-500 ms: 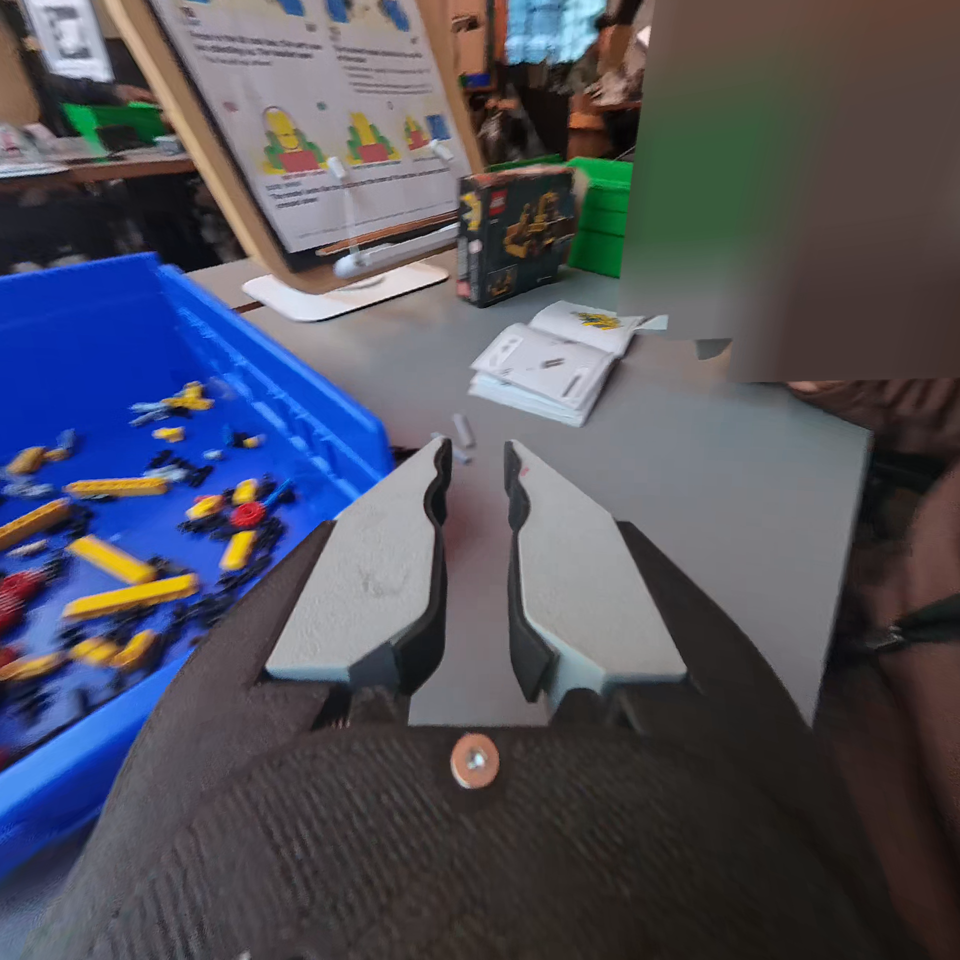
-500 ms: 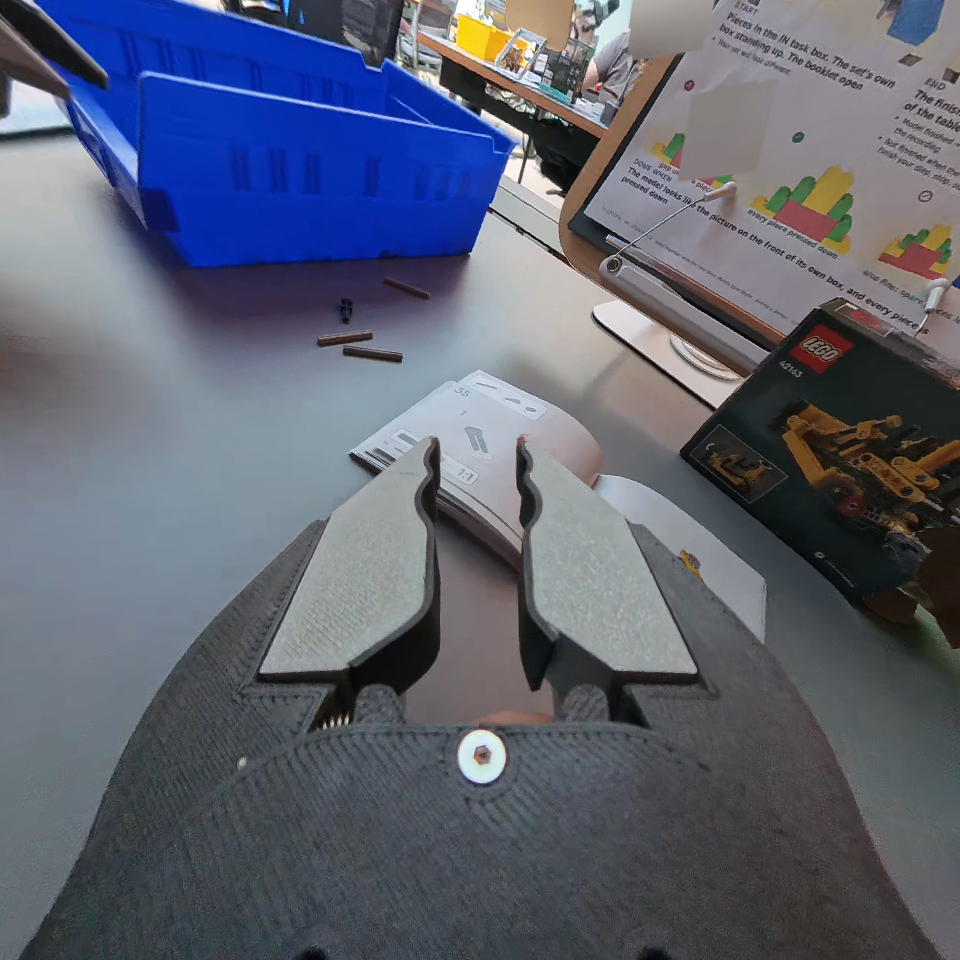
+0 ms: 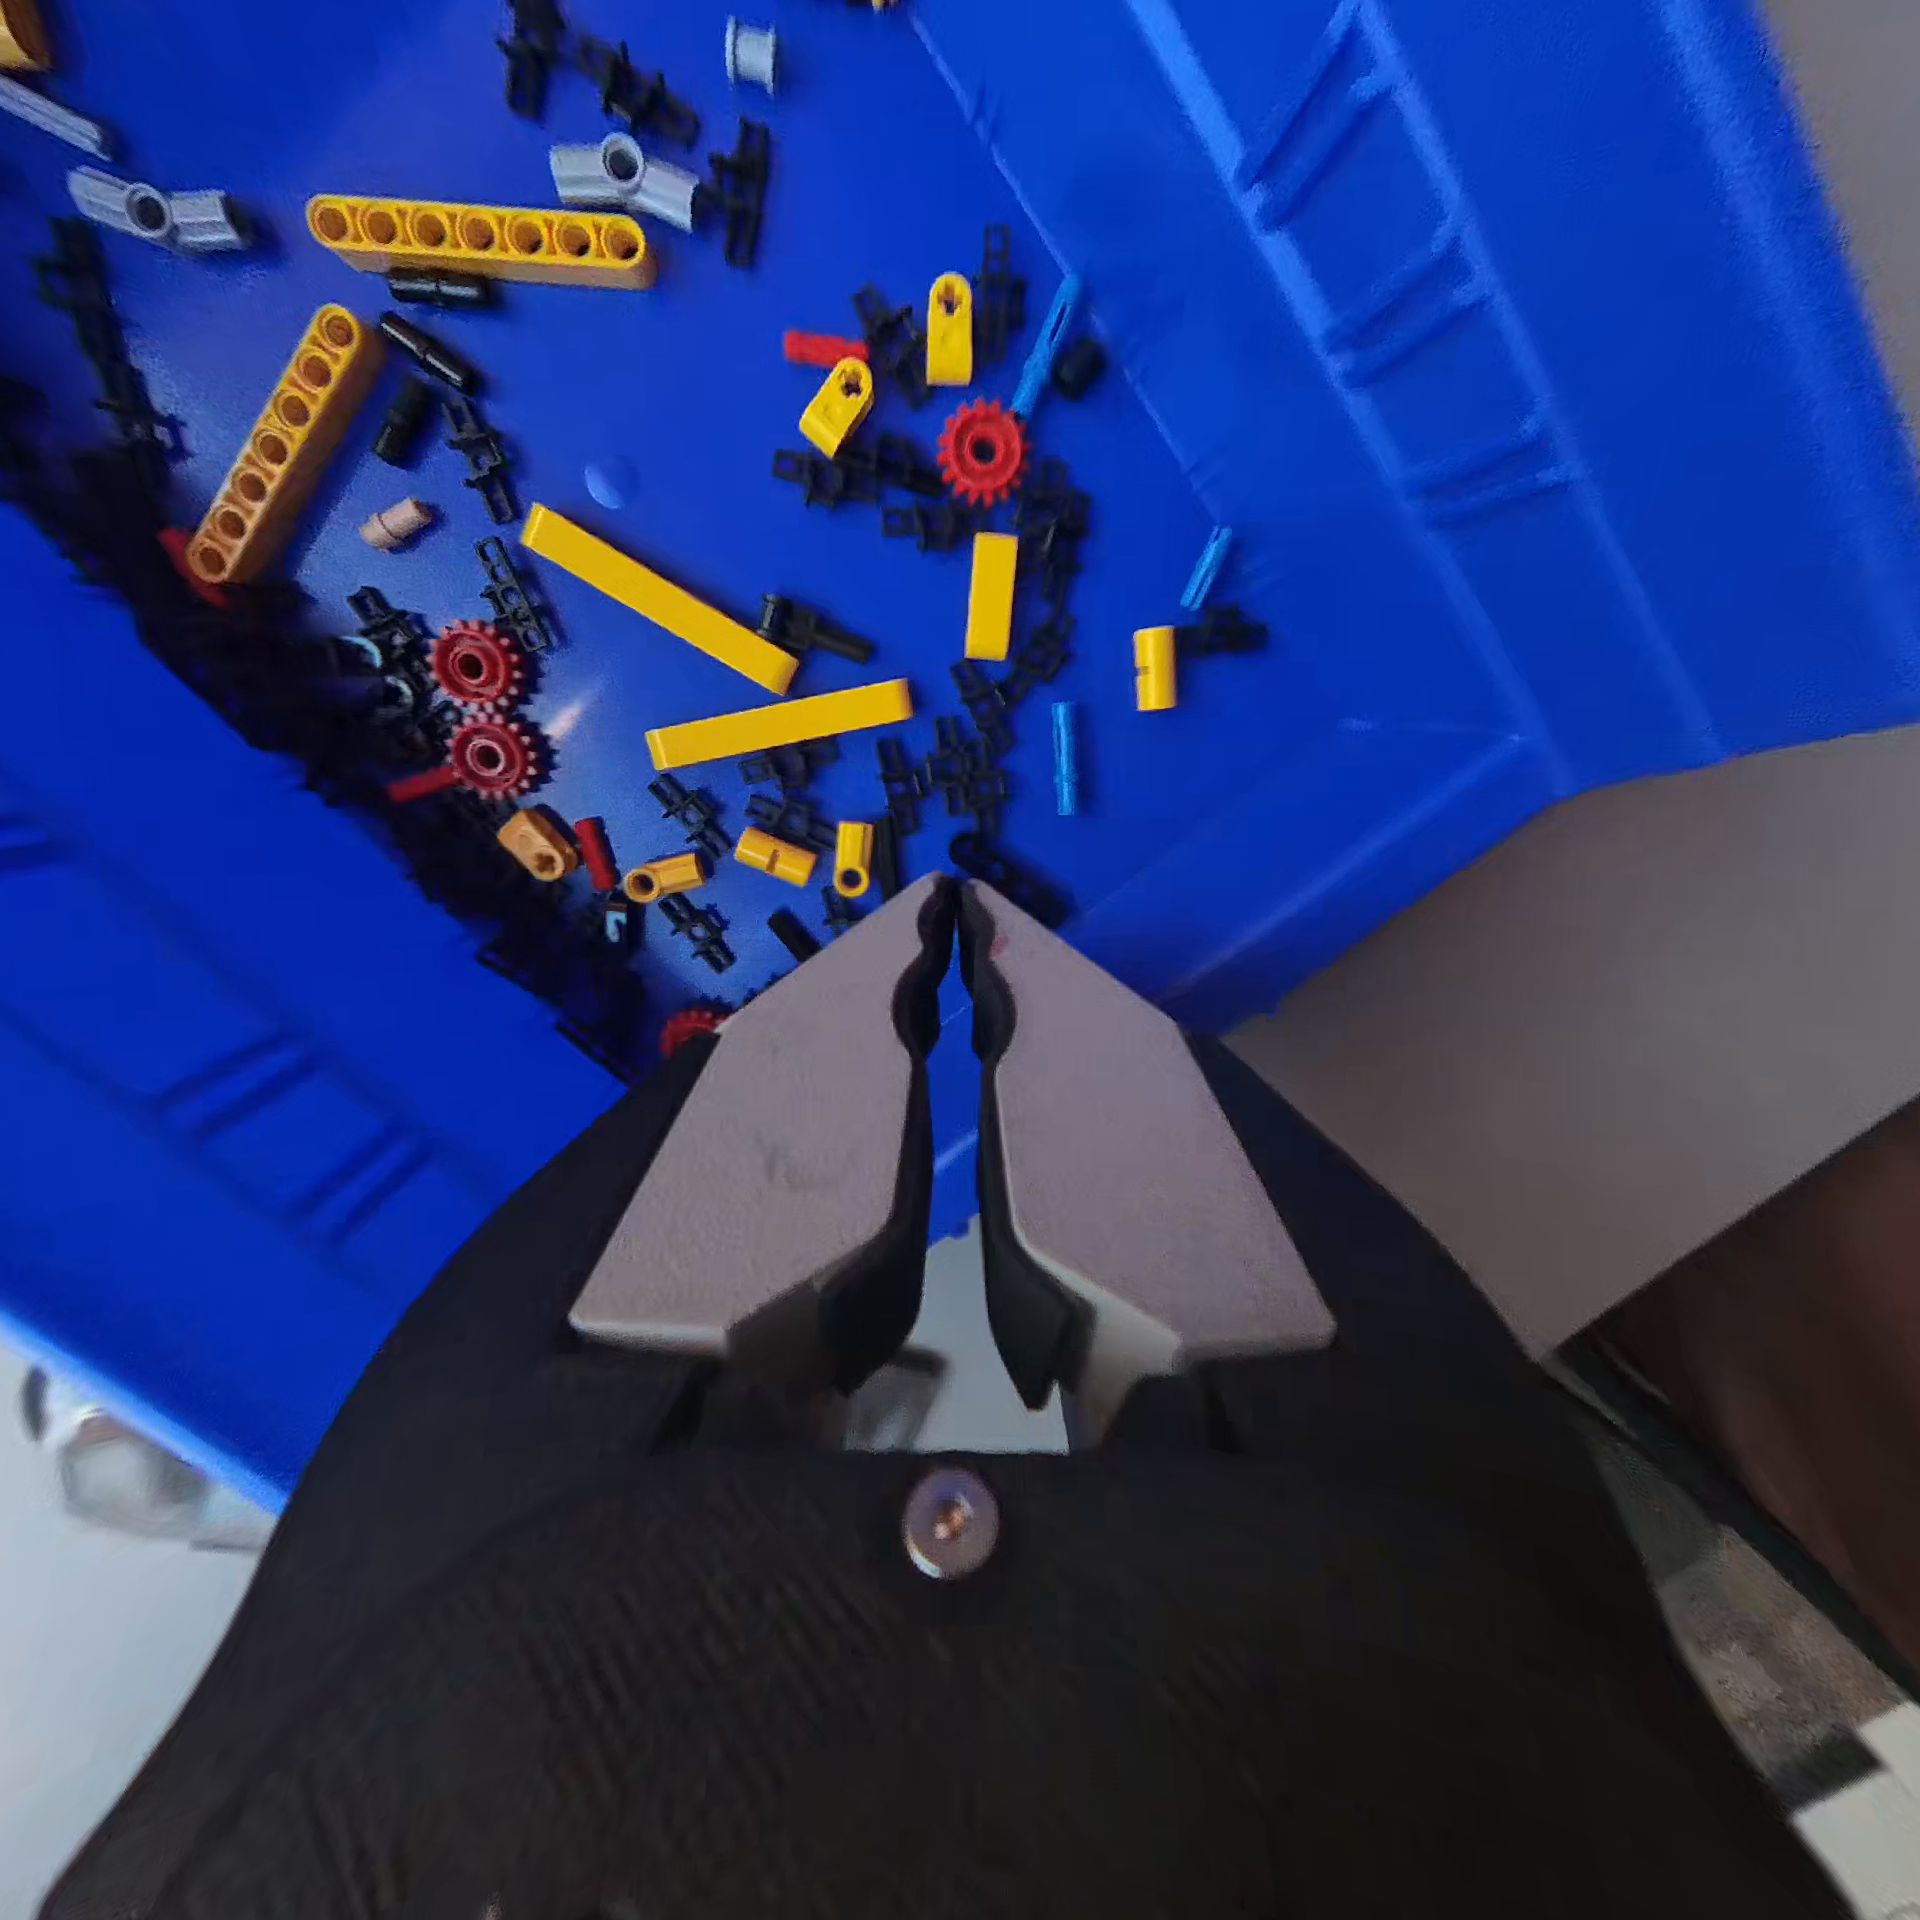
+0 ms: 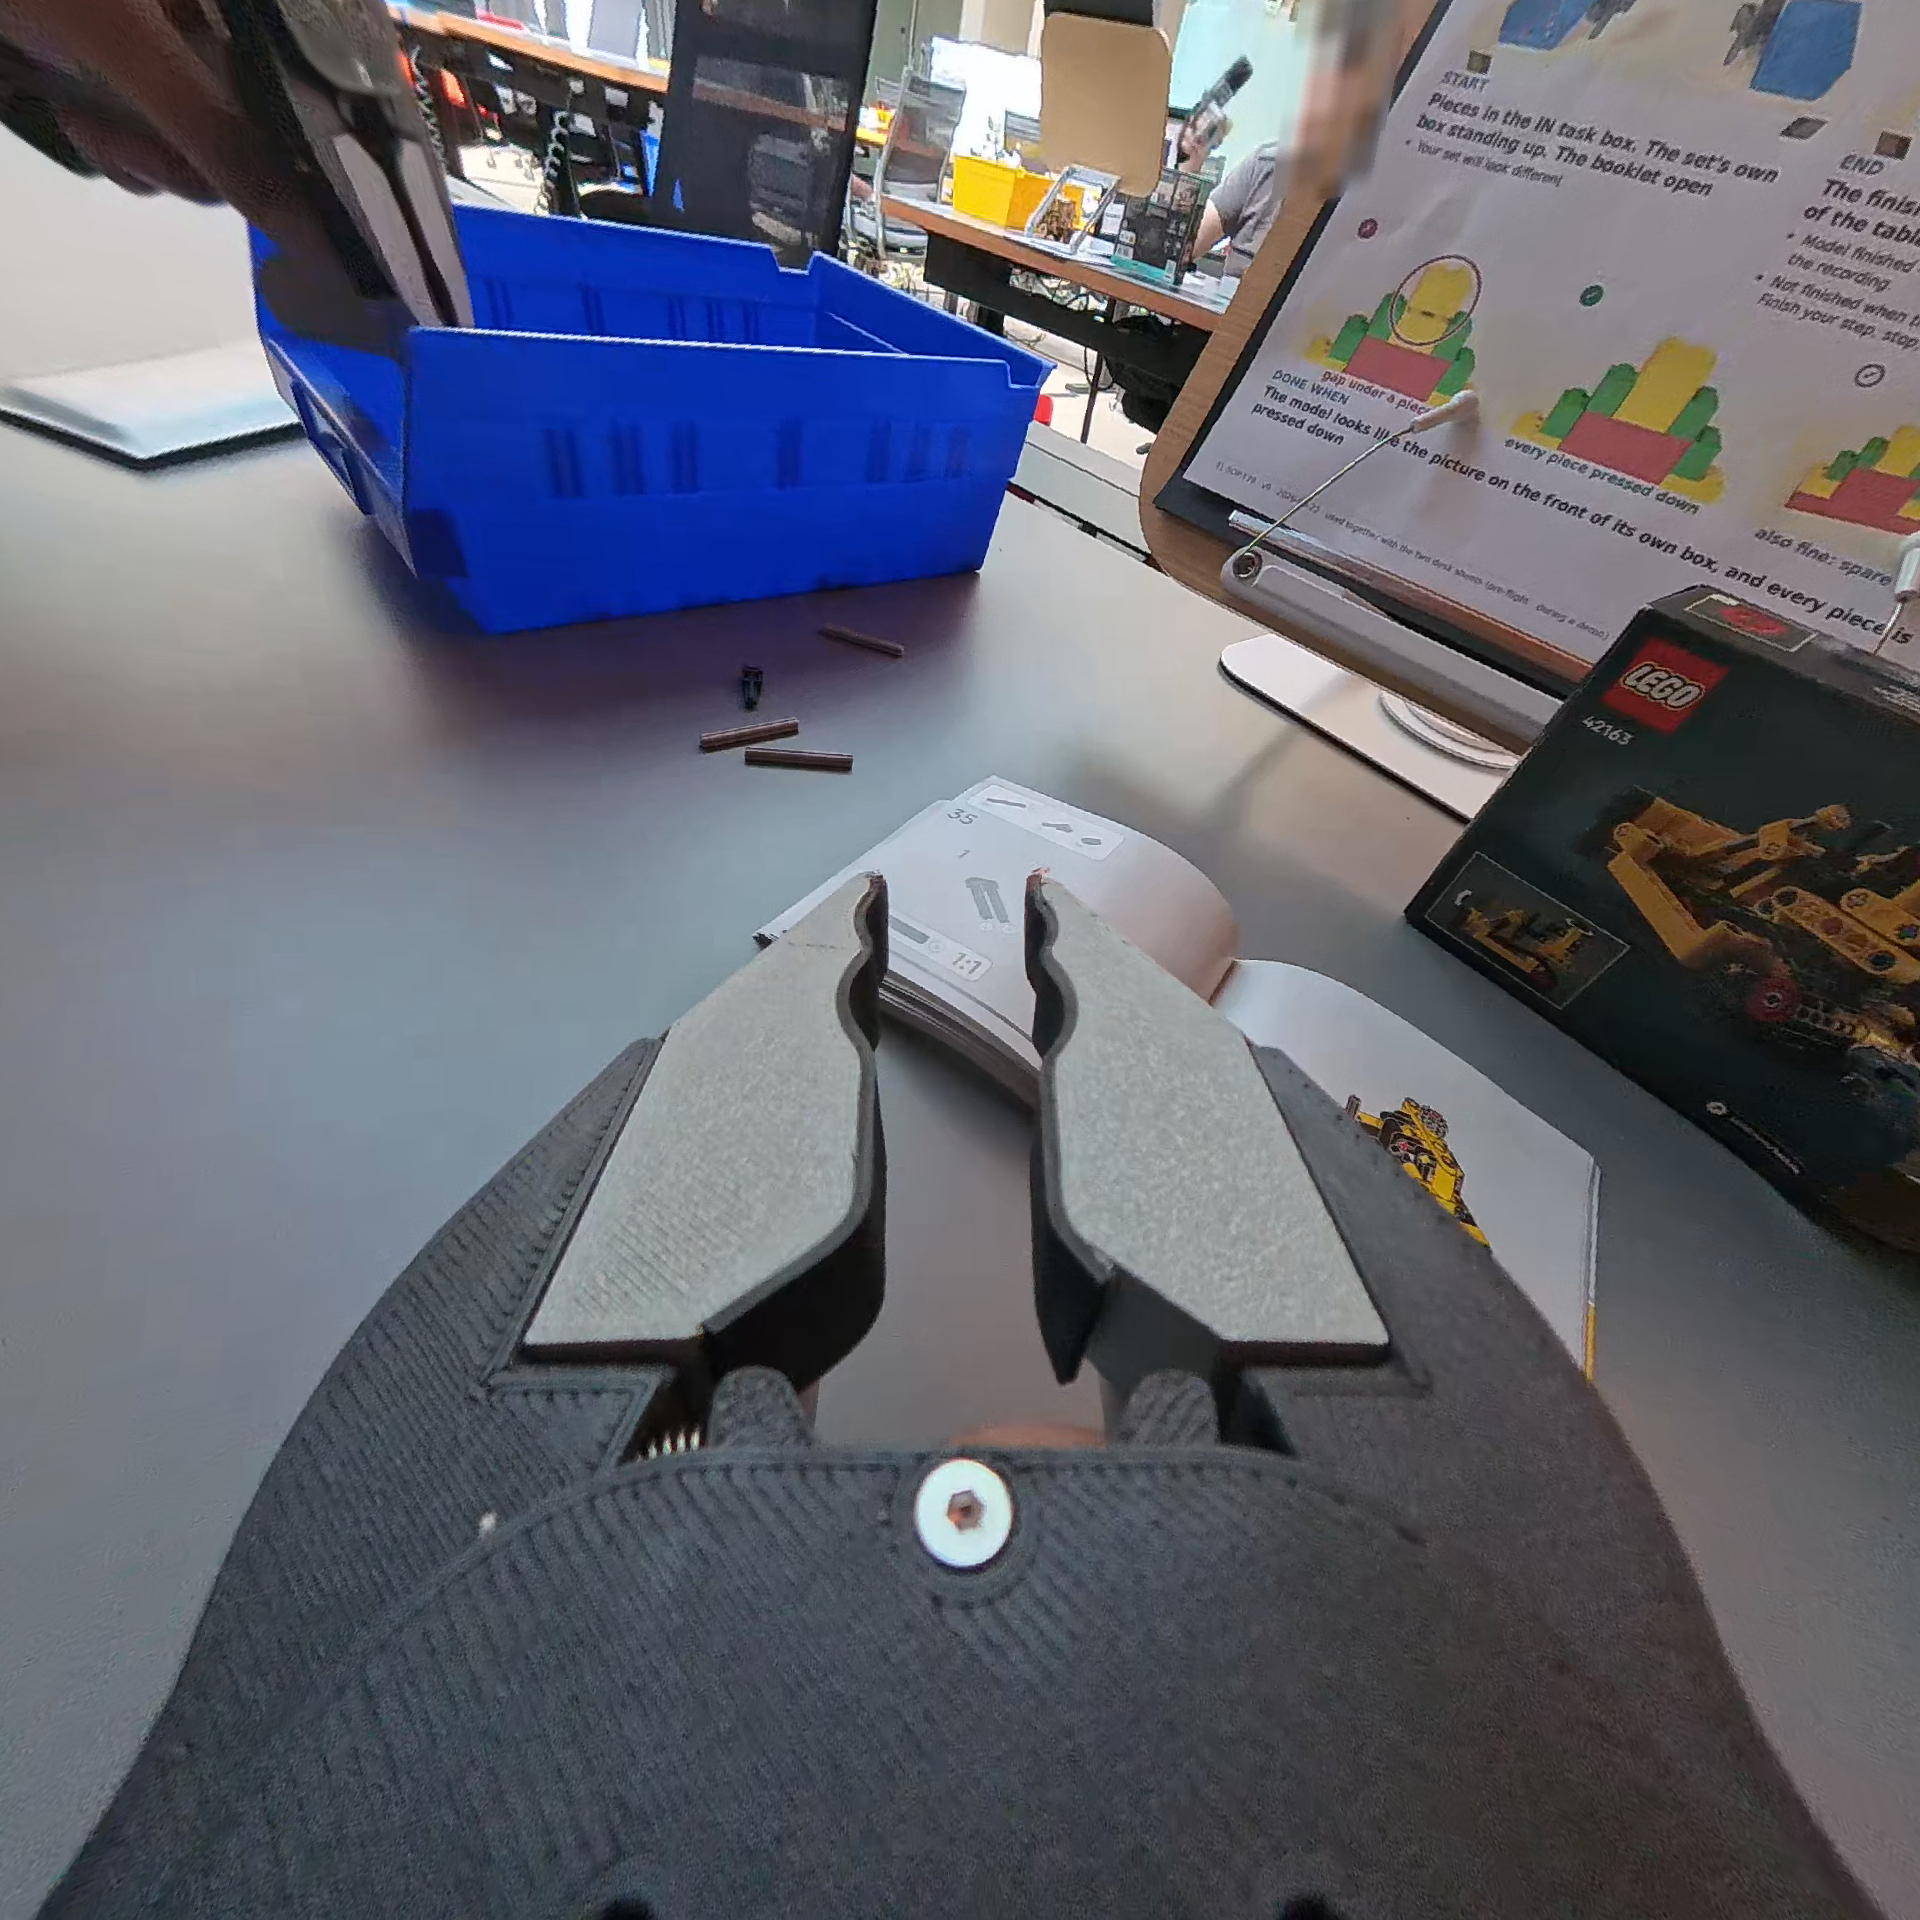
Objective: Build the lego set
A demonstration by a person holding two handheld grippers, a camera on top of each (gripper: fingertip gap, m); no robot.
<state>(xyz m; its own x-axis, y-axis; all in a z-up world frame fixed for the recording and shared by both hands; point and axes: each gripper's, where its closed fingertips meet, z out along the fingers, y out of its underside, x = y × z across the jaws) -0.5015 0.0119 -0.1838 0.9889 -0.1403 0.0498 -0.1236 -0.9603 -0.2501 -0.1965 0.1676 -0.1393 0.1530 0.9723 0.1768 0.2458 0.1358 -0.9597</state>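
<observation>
A blue bin (image 3: 1382, 436) holds several loose pieces: yellow holed beams (image 3: 478, 241), flat yellow bars (image 3: 657, 597), red gears (image 3: 980, 449), grey connectors and many small black pins. My left gripper (image 3: 951, 896) points down into the bin over its near corner, jaws shut, with nothing visible between the tips. It also shows in the right wrist view (image 4: 390, 218), dipping into the bin (image 4: 686, 468). My right gripper (image 4: 954, 885) is open and empty, low over the open instruction booklet (image 4: 1122, 904).
Three brown axles (image 4: 774, 744) and a black pin (image 4: 750, 686) lie on the grey table between bin and booklet. The set's dark box (image 4: 1714, 914) stands at the right. A tilted instruction board (image 4: 1610, 312) on a white stand is behind it.
My left gripper has swung from above the table to over the bin, pointing down at the pieces, and its jaws have shut. My right gripper has barely moved.
</observation>
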